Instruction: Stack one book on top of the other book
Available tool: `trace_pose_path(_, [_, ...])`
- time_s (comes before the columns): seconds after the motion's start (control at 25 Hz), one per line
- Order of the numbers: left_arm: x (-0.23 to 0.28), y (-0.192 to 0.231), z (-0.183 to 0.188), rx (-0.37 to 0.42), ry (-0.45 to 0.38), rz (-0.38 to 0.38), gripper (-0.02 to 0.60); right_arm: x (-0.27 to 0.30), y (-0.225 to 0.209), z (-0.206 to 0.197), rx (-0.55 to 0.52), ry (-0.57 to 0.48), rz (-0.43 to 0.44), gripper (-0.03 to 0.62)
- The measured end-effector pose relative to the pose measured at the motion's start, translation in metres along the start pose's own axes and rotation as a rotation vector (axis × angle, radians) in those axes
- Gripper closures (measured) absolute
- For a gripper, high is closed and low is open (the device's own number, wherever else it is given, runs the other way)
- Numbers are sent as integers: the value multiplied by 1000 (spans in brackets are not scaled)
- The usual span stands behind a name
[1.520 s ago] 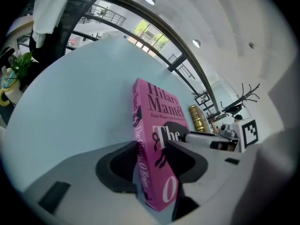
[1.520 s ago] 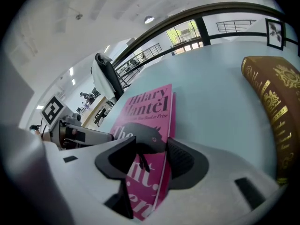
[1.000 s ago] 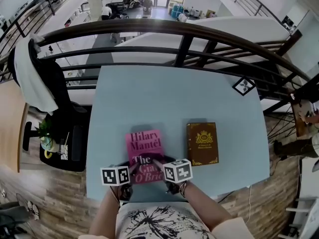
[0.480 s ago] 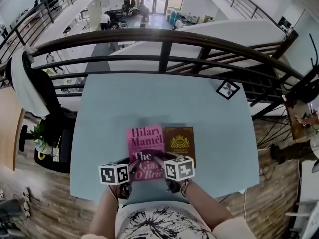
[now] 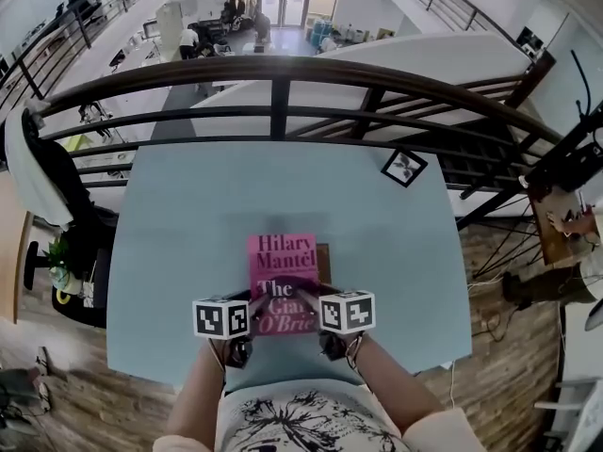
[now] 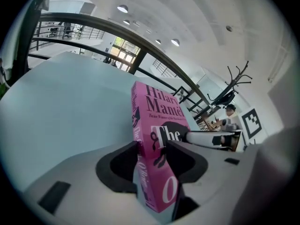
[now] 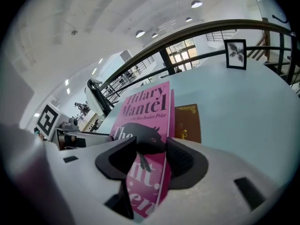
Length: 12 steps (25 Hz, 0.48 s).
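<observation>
Most of the brown book (image 7: 188, 122) hides beneath the pink book (image 5: 281, 269), white-and-black lettered, clamped at its near edge by left claw (image 6: 153, 149) and right claw (image 7: 151, 153).

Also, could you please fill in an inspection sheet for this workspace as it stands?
Surface: light blue table, flat.
Job's things: pink book held over the brown book, covering most of it; whether they touch cannot be told.
Clutter: one black-and-white marker card at the table's far right corner.
Grippers: left gripper shut on the pink book's left edge; right gripper shut on its right edge.
Cables: nothing seen on the table.
Surroundings: dark railing beyond the table; white cloth hanging at the left.
</observation>
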State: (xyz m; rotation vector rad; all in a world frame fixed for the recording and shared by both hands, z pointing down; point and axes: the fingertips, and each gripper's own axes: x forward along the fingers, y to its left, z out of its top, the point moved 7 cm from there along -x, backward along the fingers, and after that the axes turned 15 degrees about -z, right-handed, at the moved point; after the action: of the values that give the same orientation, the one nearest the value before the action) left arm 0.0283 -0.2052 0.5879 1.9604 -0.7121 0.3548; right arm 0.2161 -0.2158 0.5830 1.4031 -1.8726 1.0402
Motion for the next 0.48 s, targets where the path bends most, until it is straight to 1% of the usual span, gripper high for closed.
trace_pose_path(0.2, [33,-9,2,6,33,0,396,4,-34,-3,39,18,-4,405])
trace_pose_path(0.48, [55,-8,1,-17,53,8,396,13,-53,-3,46,41,-9,405])
